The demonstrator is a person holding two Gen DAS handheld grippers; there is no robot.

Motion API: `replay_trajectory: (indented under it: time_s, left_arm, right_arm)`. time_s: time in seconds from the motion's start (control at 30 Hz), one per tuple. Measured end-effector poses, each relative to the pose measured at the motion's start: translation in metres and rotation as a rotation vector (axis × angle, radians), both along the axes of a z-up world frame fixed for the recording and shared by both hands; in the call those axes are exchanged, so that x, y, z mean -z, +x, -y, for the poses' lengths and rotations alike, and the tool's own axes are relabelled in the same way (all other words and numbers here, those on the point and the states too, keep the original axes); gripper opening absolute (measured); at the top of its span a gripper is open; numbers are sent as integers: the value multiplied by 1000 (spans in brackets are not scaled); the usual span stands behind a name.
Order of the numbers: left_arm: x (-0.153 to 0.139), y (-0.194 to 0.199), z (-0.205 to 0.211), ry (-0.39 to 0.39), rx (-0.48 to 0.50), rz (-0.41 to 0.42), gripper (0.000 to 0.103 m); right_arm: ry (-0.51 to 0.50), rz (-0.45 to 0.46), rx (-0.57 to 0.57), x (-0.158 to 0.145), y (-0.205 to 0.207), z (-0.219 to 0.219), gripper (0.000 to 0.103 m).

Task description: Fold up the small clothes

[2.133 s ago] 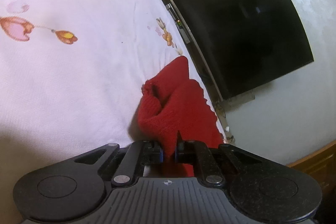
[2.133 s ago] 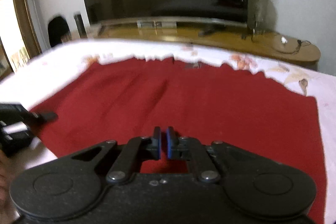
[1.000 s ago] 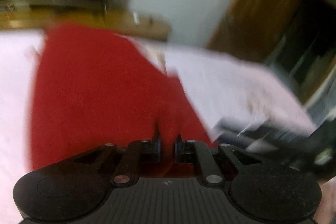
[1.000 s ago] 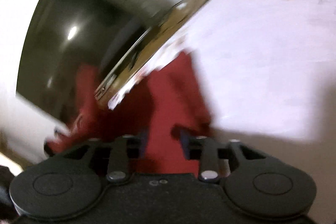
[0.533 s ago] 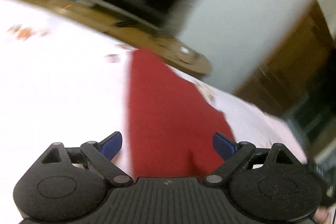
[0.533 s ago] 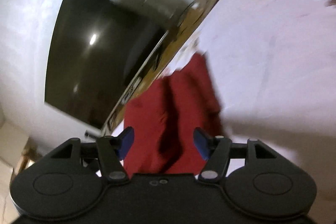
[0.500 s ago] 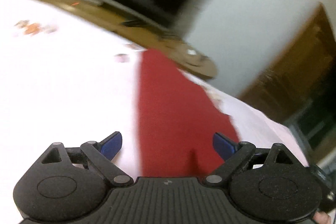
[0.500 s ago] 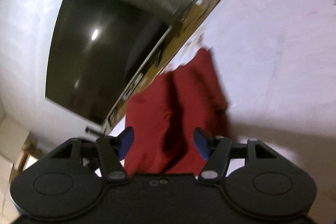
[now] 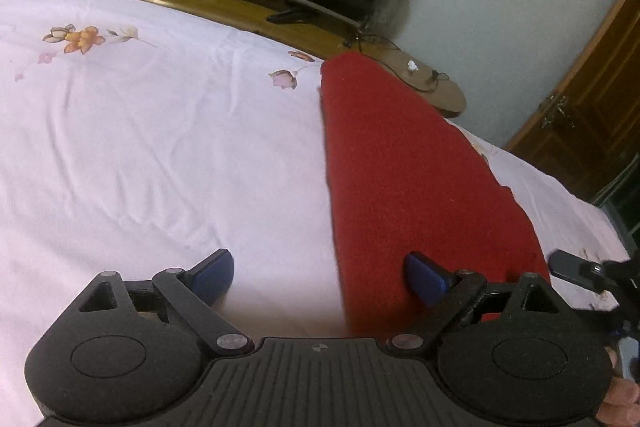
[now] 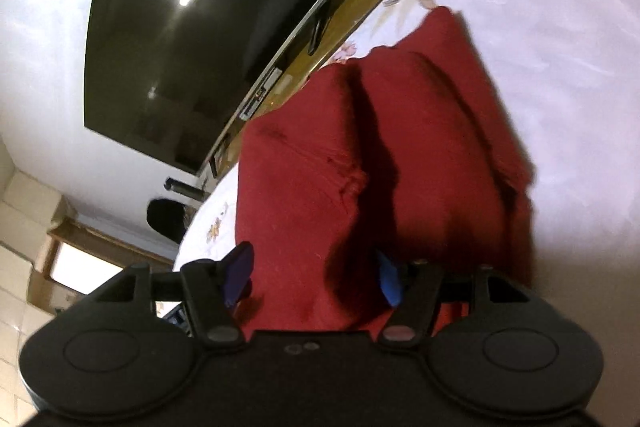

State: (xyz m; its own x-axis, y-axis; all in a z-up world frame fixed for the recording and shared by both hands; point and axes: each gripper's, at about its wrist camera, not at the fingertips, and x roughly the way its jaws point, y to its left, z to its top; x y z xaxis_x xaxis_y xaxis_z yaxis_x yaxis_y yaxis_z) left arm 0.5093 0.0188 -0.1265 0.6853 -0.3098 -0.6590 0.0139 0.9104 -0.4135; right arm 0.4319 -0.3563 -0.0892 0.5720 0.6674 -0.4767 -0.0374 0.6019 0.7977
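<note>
One wide sheet [image 9: 140, 131] carries your red cloth [image 9: 404, 163], folded into a long strip. Your left tongs [image 9: 320, 273] gape wide, the cloth's near edge between their tips. Your right tongs [image 10: 316, 273] gape wide over its end, holding nothing.

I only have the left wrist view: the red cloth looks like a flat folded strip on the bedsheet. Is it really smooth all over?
Observer: No. The right wrist view shows the red cloth with a deep lengthwise crease and a puckered bump.
Operator: Is the right claw gripping it?
Observer: No, the right claw is open above the cloth.
Operator: And the left claw?
Observer: The left claw is open too, astride the cloth's left edge.
</note>
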Motion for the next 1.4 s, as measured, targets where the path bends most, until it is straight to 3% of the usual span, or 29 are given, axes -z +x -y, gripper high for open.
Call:
replay_trajectory:
  time_s: [0.17, 0.33, 0.5, 0.63, 0.8, 1.17, 1.2, 1.23, 1.27, 1.4]
  left_arm:
    - [-5, 14, -15, -14, -66, 17, 92]
    - [0, 29, -13, 5, -37, -9, 92]
    - [3, 27, -16, -9, -27, -1, 92]
    - [3, 21, -15, -12, -37, 0, 92]
    - [3, 0, -8, -1, -43, -3, 92]
    - [0, 11, -13, -5, -41, -17, 92]
    - [1, 14, -13, -7, -46, -16, 92]
    - [2, 17, -13, -6, -46, -19, 92]
    - [3, 20, -11, 9, -38, -16, 92]
    - [-1, 27, -3, 28, -19, -20, 92]
  right_arm:
    - [-56, 40, -43, -9, 12, -14, 62]
    - [-51, 0, -45, -5, 4, -17, 57]
    - [11, 3, 82, -9, -37, 11, 61]
    - [70, -63, 67, 2, -48, 16, 65]
    - [37, -123, 60, 7, -29, 4, 65]
    - [94, -2, 47, 14, 16, -13, 58]
    - [107, 4, 46, 15, 17, -14, 55]
    - [107, 5, 48, 17, 18, -14, 40]
    - [77, 1, 49, 17, 17, -16, 10]
    - [-89, 69, 50, 2, 10, -23, 11]
